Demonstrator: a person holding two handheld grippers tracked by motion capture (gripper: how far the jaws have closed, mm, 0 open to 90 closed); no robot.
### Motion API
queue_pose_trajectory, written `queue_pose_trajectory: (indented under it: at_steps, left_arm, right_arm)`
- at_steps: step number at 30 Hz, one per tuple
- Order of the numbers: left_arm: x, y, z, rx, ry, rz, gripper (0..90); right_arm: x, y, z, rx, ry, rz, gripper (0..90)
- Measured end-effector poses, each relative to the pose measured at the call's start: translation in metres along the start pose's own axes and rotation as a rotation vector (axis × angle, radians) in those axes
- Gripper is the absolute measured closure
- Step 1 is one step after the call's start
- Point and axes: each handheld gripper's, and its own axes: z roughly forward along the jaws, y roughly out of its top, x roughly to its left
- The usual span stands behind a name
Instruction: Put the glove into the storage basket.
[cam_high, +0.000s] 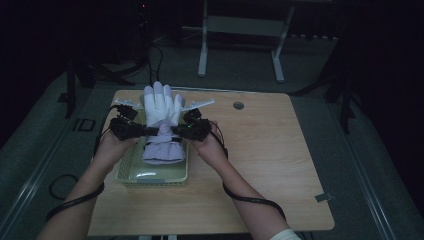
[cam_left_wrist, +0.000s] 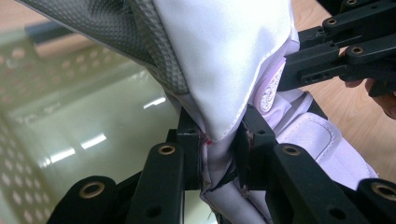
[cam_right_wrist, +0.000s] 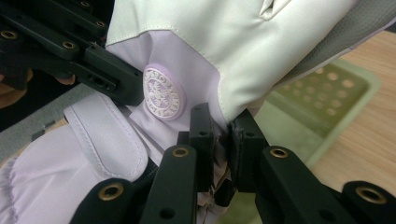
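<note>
A white and lilac ski glove hangs between my two grippers, fingers pointing away, cuff drooping into a pale green perforated basket. My left gripper is shut on the glove's left edge at the wrist; in the left gripper view the fabric is pinched between the black jaws. My right gripper is shut on the opposite edge; in the right gripper view its jaws clamp the seam beside a round lilac badge. The glove's grey textured palm faces down.
The basket sits at the left front of a wooden table with a round cable hole. White hanger-like bars lie behind the glove. Cables trail along both forearms. A white frame stands on the floor beyond.
</note>
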Motion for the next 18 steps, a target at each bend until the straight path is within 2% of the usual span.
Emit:
queue_pose_trajectory:
  at_steps: [5, 8, 14, 16, 18]
  left_arm:
    - [0.014, -0.018, 0.012, 0.021, -0.006, -0.040, 74.2]
    - [0.019, -0.027, 0.020, 0.038, -0.017, -0.049, 74.2]
    - [0.023, -0.045, 0.034, 0.075, -0.036, -0.080, 74.1]
    - [0.024, -0.048, 0.038, 0.103, -0.036, -0.070, 73.9]
    - [0.021, -0.048, 0.039, 0.126, -0.015, -0.047, 73.3]
  right_arm:
    - [0.005, -0.009, 0.018, 0.046, -0.013, -0.003, 81.3]
    - [0.006, -0.015, 0.028, 0.077, -0.023, -0.001, 81.3]
    - [0.008, -0.029, 0.041, 0.143, -0.026, -0.002, 81.1]
    - [0.009, -0.034, 0.044, 0.162, -0.026, -0.008, 81.0]
    - [0.010, -0.039, 0.048, 0.190, -0.026, -0.017, 80.8]
